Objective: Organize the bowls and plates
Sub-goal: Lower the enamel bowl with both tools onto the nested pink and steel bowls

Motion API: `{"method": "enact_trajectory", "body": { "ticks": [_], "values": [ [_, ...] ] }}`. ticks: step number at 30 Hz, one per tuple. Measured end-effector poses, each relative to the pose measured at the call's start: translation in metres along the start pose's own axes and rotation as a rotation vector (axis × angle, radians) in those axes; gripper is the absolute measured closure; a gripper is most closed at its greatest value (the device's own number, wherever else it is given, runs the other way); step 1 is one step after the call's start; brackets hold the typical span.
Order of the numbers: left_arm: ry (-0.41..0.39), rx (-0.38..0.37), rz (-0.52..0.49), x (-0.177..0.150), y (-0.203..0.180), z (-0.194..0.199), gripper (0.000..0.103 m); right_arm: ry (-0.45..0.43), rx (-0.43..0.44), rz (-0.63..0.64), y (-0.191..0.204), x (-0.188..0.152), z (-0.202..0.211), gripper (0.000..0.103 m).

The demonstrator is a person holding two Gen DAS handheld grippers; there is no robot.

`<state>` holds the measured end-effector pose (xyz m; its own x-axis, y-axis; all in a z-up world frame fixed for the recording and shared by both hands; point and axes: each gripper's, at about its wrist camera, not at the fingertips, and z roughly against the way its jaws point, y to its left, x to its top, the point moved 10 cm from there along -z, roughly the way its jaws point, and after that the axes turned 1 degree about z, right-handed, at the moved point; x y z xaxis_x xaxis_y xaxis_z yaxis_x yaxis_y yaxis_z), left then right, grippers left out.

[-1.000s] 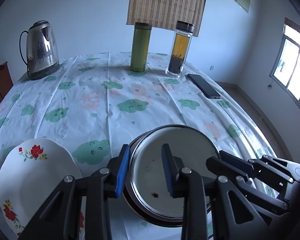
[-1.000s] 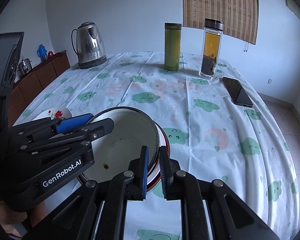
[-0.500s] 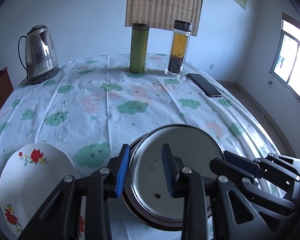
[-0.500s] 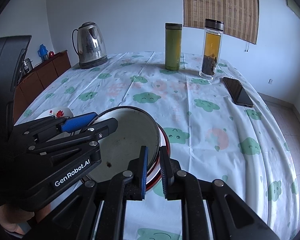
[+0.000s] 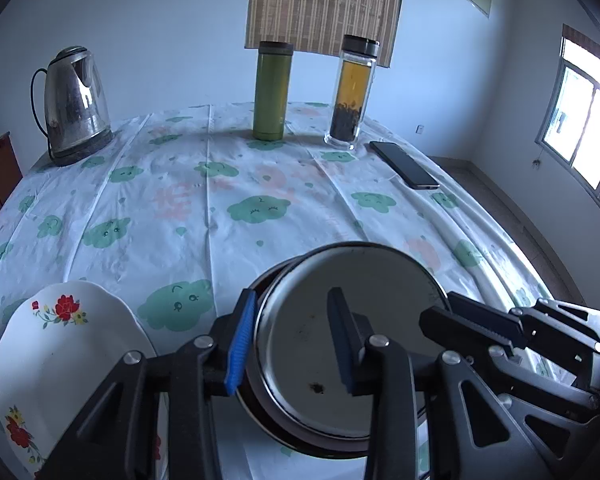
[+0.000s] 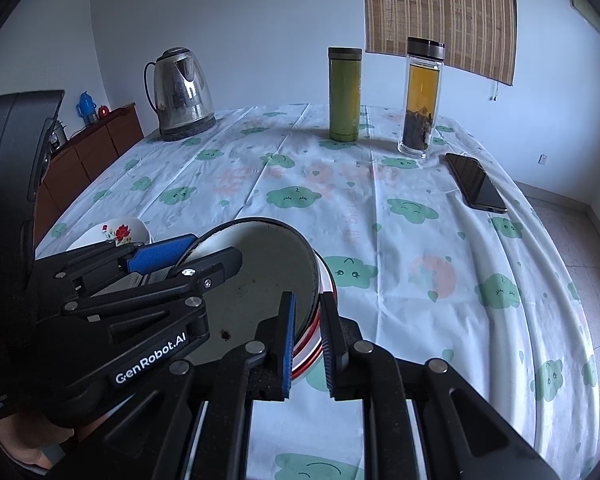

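A white enamel bowl (image 5: 360, 300) (image 6: 260, 272) with a dark rim sits nested in a red-striped bowl (image 6: 329, 280) near the table's front edge. My left gripper (image 5: 292, 336) (image 6: 196, 258) straddles the stack's left rim, blue pad outside and the other finger inside. Its jaws are opening, and the inner pad stands off the wall. My right gripper (image 6: 306, 340) (image 5: 440, 310) is shut on the right rim of both bowls. A white floral plate (image 5: 60, 352) (image 6: 120, 232) lies to the left of the stack.
At the back of the table stand a steel kettle (image 5: 74, 100), a green flask (image 5: 272, 92) and a glass tea bottle (image 5: 352, 92). A phone (image 5: 404, 164) lies at the right. A wooden cabinet (image 6: 92, 148) stands beyond the left edge.
The left gripper's pads have spread slightly wider around the bowl rim. The right gripper and the bowls have kept still.
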<state>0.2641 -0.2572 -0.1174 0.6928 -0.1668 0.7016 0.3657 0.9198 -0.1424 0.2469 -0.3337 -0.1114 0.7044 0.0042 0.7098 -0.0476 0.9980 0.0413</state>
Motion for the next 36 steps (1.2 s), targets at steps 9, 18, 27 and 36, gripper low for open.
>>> {"method": "enact_trajectory", "body": {
  "ticks": [9,18,27,36],
  "values": [
    [-0.011,-0.023,0.009,0.003,-0.002,0.003,0.055,-0.014,0.019,-0.014,0.001,0.001,0.002,0.088],
    [-0.022,-0.022,0.01,0.005,-0.001,0.006,0.052,-0.02,0.009,-0.021,-0.003,0.001,0.001,0.088],
    [-0.028,0.059,0.009,0.006,0.013,0.006,0.042,-0.049,0.001,-0.023,-0.006,0.001,0.008,0.055],
    [0.069,0.043,0.019,-0.013,0.015,-0.012,0.042,-0.035,0.023,-0.078,-0.017,-0.005,0.001,0.054]
  ]
}}
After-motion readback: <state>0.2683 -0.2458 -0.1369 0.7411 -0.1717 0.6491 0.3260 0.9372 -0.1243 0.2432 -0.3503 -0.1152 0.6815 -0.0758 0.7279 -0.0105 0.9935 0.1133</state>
